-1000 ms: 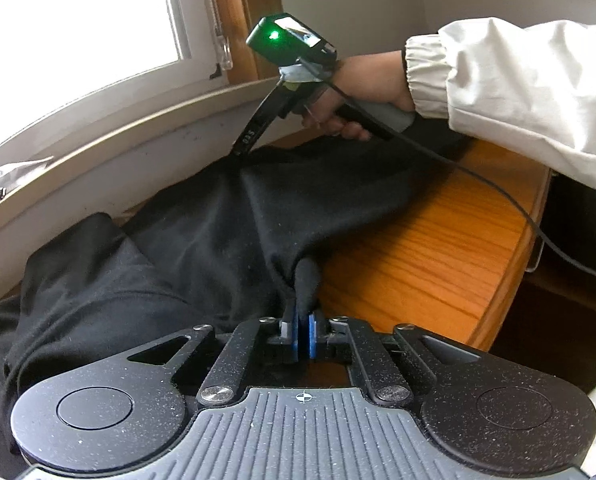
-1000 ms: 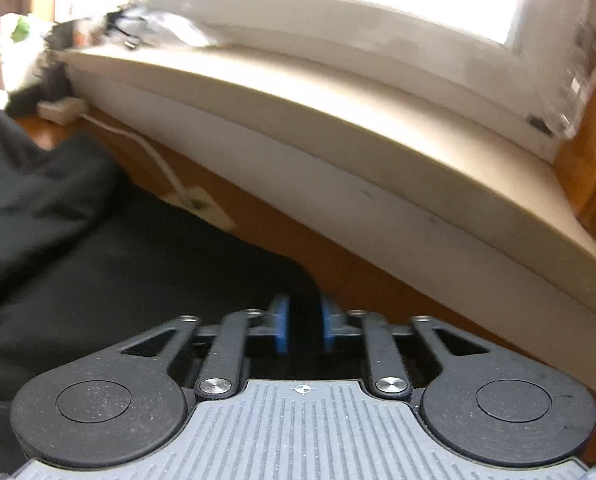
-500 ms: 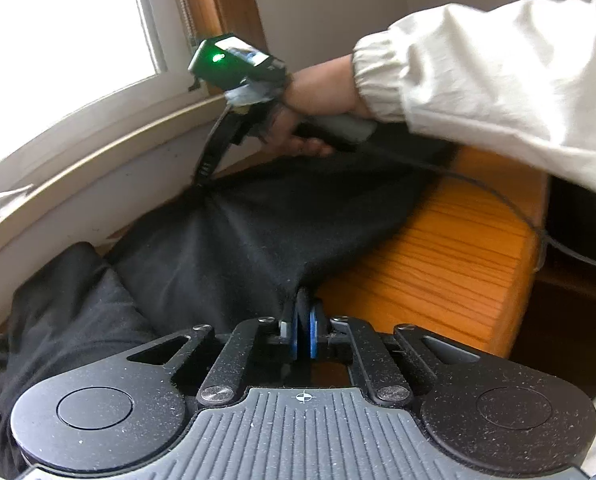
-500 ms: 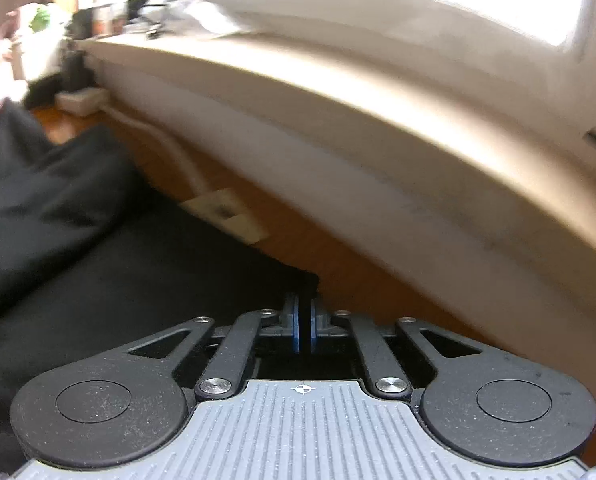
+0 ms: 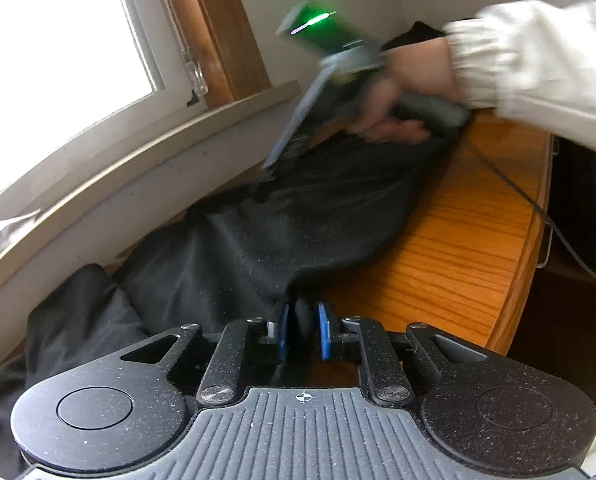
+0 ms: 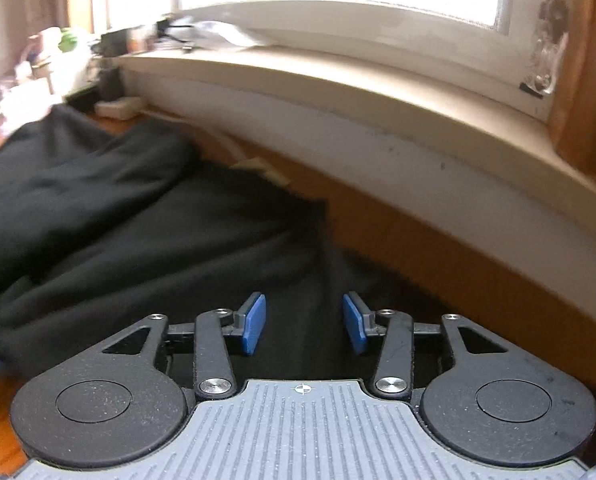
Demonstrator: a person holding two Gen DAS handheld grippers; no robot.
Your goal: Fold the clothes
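A black garment (image 5: 257, 236) lies spread on the wooden table (image 5: 458, 248) under the window sill. My left gripper (image 5: 302, 330) has its blue pads slightly parted with a corner of the black cloth between them. My right gripper (image 6: 304, 322) is open above the garment (image 6: 145, 232), its blue pads wide apart with cloth lying below them. In the left wrist view the right gripper (image 5: 271, 164) is blurred, held by a hand in a white sleeve, its tip at the garment's far edge.
A white window sill (image 6: 338, 92) and wall run along the table's far side. Clutter and a white plug block (image 6: 117, 108) sit at the far left. A cable (image 5: 538, 208) trails over the table's right edge (image 5: 526, 280).
My right gripper has opened and let go of the black cloth, and the hand has lifted up and to the right. My left gripper's pads have parted a little around the cloth corner.
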